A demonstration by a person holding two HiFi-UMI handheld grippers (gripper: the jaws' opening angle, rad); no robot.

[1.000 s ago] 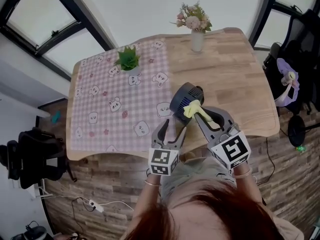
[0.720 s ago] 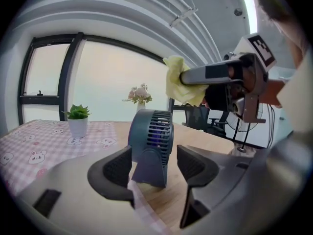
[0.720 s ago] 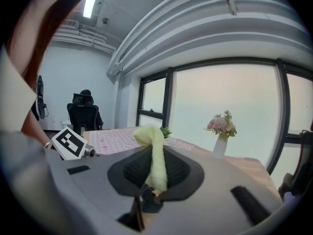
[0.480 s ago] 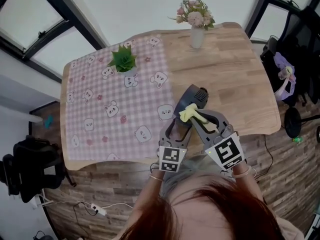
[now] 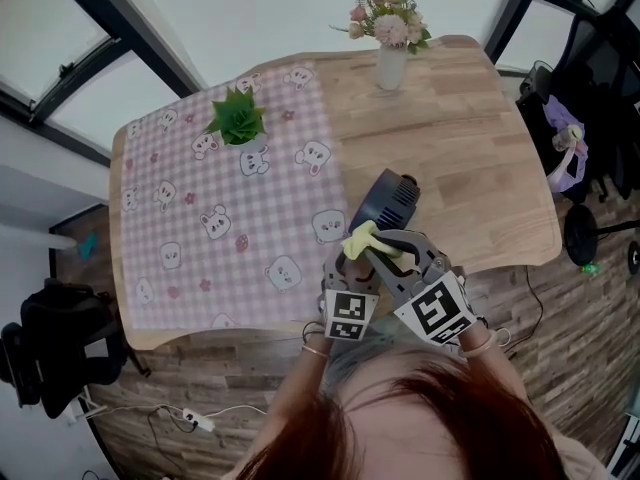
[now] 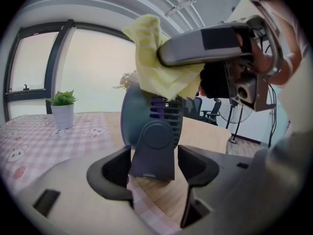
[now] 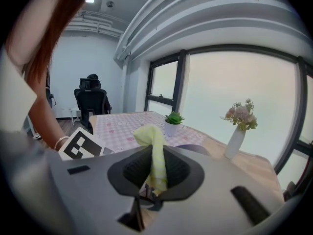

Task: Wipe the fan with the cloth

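Observation:
A small dark blue fan stands on the wooden table near its front edge. My left gripper is low behind it. In the left gripper view the fan's stand sits between the pads. The jaws have just been opening, and a gap shows at the right pad. My right gripper is shut on a yellow cloth. The cloth hangs against the top of the fan's back. In the right gripper view the cloth rises from between the shut jaws of the right gripper.
A pink checked tablecloth covers the table's left half, with a small potted plant at the back. A white vase of flowers stands at the far edge. Black office chairs are to the right of the table.
Both grippers have sunk toward the table and drawn closer together. The fan has come down with them, still between the left jaws. The cloth has stayed in the right gripper.

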